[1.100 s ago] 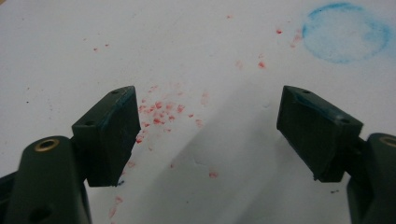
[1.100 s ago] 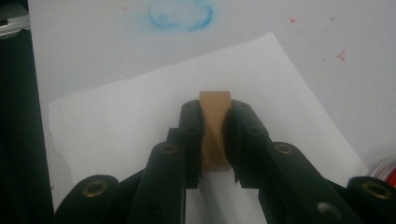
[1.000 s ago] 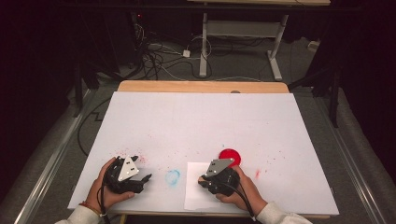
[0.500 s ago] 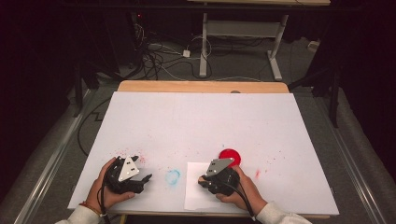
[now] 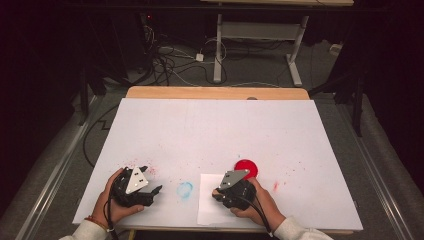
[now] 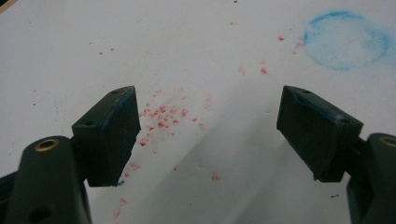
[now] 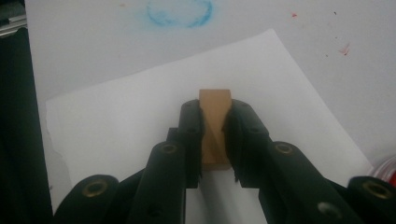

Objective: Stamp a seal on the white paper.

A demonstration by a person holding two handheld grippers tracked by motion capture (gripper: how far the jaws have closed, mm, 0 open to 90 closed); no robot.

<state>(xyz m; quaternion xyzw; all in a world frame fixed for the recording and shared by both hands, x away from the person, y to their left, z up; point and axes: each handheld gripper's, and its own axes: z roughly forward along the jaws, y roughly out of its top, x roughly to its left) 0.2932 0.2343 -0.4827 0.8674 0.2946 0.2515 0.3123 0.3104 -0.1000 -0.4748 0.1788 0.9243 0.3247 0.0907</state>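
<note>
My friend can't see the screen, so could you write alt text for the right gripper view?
The right gripper, its two black jaws closed, clamps a small tan wooden block just above a white sheet of paper lying on the white table cover. A smudged blue chalk-like ring marks the cover beyond the sheet.

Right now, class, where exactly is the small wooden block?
The wooden block is clamped in the right claw, just above the loose sheet of paper at the near edge of the table, with the blue chalk ring beyond it.
</note>
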